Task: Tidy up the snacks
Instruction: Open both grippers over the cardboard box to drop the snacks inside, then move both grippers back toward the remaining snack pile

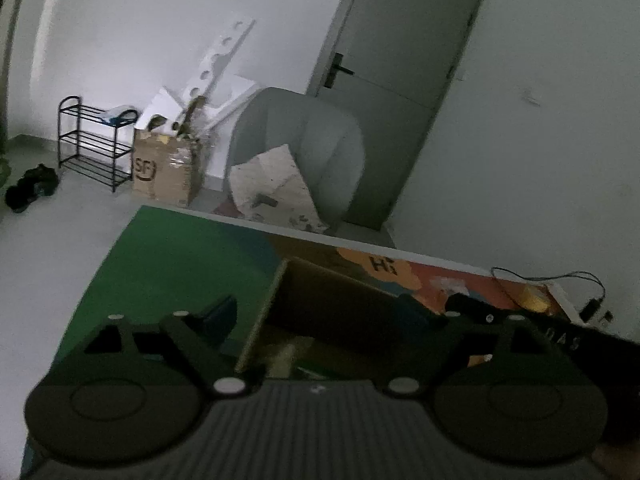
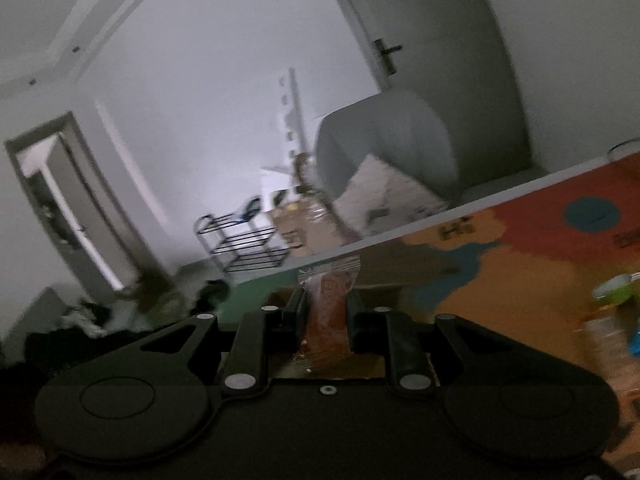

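My right gripper (image 2: 325, 312) is shut on an orange-red snack packet (image 2: 329, 308) with a clear crimped top, held upright above an open cardboard box (image 2: 360, 368) on the colourful table mat (image 2: 520, 248). In the left wrist view my left gripper (image 1: 332, 316) is open wide, its fingers (image 1: 218, 316) spread either side of the near wall of the same cardboard box (image 1: 340, 304), which holds some dim items. The right gripper's dark body (image 1: 520, 320) shows at the box's right side.
A green and blue snack item (image 2: 616, 292) lies blurred on the mat at right. A yellow item (image 1: 534, 298) and a black cable (image 1: 576, 280) sit at the table's far right. Beyond the table stand a grey armchair (image 1: 304, 148), a cardboard carton (image 1: 168, 168) and a shoe rack (image 1: 94, 140).
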Tool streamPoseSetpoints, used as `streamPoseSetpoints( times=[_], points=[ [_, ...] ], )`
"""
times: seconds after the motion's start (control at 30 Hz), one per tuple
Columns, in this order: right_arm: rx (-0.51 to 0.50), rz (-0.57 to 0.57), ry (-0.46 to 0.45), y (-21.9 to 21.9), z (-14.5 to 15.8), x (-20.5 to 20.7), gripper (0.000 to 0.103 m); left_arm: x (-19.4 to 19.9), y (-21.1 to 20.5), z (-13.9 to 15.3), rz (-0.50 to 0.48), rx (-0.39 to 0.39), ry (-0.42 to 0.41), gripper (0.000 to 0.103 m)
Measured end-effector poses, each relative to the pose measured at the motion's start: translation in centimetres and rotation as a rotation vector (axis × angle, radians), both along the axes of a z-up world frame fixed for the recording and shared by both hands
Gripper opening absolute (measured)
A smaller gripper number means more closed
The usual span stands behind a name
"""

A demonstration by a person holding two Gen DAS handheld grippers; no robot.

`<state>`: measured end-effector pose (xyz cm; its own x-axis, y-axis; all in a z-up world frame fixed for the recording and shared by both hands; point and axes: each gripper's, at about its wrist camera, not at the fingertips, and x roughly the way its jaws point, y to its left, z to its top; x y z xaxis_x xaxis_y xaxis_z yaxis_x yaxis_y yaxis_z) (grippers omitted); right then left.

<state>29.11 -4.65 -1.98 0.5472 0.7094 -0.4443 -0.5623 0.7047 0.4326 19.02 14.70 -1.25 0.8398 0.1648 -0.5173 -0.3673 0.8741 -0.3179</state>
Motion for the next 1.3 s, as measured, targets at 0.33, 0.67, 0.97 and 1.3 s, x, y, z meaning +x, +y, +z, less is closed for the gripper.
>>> streamPoseSetpoints(
  times=[0.33, 0.67, 0.97, 1.3],
  points=[
    [-0.040, -0.069, -0.013, -2.6, -0.2, -0.5, 0.065, 0.6, -0.1, -0.2, 0.002, -0.010, 0.013, 0.096],
    [-0.068, -0.206, 0.010, -8.2, -0.7, -0.3, 0.076, 2.2, -4.2, -0.1, -0.118, -0.002, 0.011, 0.097],
    [-0.072, -0.291, 0.013, -12.7, -1.5, -0.9, 0.082, 3.5, -8.7, -0.5, -0.218, 0.014, 0.020, 0.097],
    [-0.090, -0.339, 0.024, -17.9, -2.0, -1.0, 0.084, 4.7, -12.6, -1.0, -0.274, 0.019, 0.035, 0.097]
  ],
)
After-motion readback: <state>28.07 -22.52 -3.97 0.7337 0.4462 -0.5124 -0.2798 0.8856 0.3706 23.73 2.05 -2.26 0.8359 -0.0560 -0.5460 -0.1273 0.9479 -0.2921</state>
